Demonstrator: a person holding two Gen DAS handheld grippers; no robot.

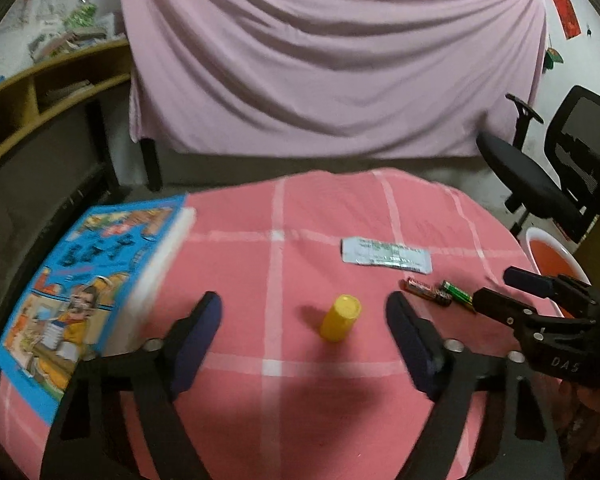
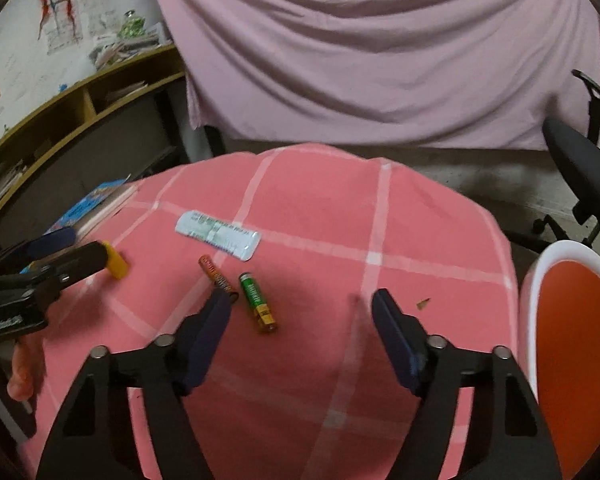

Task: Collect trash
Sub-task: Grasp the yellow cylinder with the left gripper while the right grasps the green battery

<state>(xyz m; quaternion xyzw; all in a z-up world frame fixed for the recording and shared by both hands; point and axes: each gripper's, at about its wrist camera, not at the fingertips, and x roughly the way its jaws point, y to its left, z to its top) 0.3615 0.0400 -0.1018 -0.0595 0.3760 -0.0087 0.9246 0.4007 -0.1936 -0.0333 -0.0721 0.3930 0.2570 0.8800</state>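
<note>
On the pink checked tablecloth (image 1: 324, 208) a small yellow cylinder (image 1: 340, 322) stands just ahead of my left gripper (image 1: 303, 304). Its jaws are open around the cylinder's line without touching it. A silver blister pack (image 1: 386, 258) lies further back. A red battery (image 1: 424, 291) and a green battery (image 1: 458, 294) lie to the right. In the right wrist view my right gripper (image 2: 302, 298) is open over the cloth. The green battery (image 2: 258, 302) lies between its fingers, close to the left one. The red battery (image 2: 218, 274) runs under that fingertip. A tiny scrap (image 2: 423, 303) sits right of the gripper.
A white bin with an orange liner (image 2: 540, 272) stands off the table's right edge. A thick blue book (image 1: 88, 280) overhangs the left edge. A black office chair (image 1: 540, 176) is at the back right, a pink draped sheet (image 1: 332, 60) behind, wooden shelves (image 1: 40, 92) on the left.
</note>
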